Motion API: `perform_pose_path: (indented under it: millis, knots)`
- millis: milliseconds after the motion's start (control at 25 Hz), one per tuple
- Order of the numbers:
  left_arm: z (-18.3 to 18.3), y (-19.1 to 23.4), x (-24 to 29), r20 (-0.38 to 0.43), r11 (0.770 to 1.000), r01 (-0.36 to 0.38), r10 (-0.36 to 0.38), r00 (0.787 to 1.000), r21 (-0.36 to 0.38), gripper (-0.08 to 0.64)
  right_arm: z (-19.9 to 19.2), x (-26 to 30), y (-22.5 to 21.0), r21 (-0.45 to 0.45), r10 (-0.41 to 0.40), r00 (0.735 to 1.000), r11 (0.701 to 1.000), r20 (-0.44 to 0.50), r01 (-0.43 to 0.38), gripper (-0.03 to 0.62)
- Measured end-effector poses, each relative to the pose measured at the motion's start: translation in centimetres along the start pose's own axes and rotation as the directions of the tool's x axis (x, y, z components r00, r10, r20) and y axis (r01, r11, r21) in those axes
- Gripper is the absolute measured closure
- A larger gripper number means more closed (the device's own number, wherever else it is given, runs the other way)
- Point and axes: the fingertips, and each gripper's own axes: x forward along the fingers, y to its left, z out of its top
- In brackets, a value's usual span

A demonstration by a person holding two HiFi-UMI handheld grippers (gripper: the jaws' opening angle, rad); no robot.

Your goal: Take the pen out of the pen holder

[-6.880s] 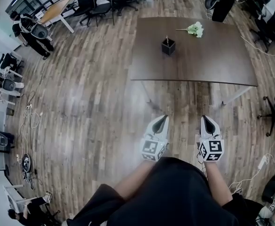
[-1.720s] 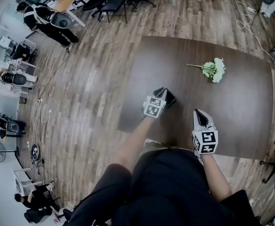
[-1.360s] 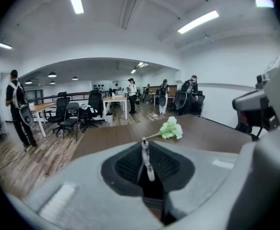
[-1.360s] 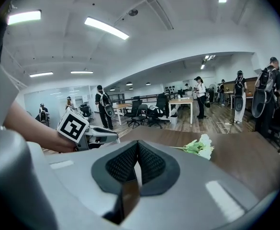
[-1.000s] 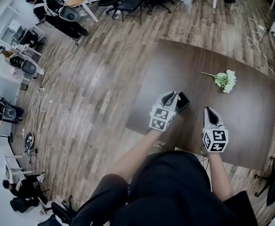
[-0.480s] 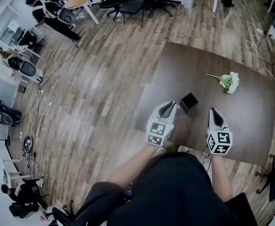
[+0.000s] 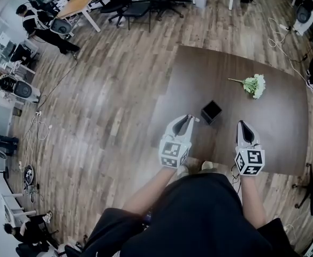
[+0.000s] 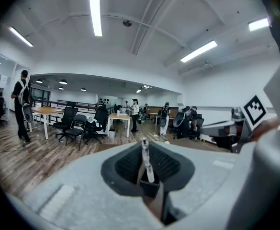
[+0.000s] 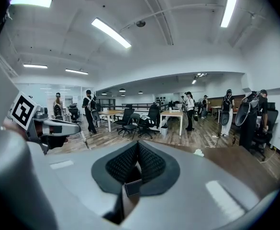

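The left gripper view shows the pen (image 8: pixel 145 157) clamped upright between the jaws of the left gripper (image 7: pixel 184 121); in the head view it is only a pale tip. Only the head view shows the black pen holder (image 7: pixel 211 111), on the table (image 7: pixel 276 130) just beyond that gripper. The right gripper (image 7: pixel 243 128) has its jaws pressed together on nothing.

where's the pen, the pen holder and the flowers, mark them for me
pen (image 8: pixel 147 162): left gripper view, middle of its pale shaft
pen holder (image 7: pixel 211 112): head view, middle of the black box
flowers (image 7: pixel 254 84): head view, the pale blooms
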Motion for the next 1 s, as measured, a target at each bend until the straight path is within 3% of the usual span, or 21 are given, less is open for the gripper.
perform_pose_path:
  millis: [1000]
  knots:
    - [-0.8, -0.8, 1.1, 0.005, 1.000, 0.017, -0.017, 1.000, -0.011, 0.512, -0.5, -0.2, 0.1, -0.009, -0.003, 1.000, 1.000, -0.005, 0.003, 0.591]
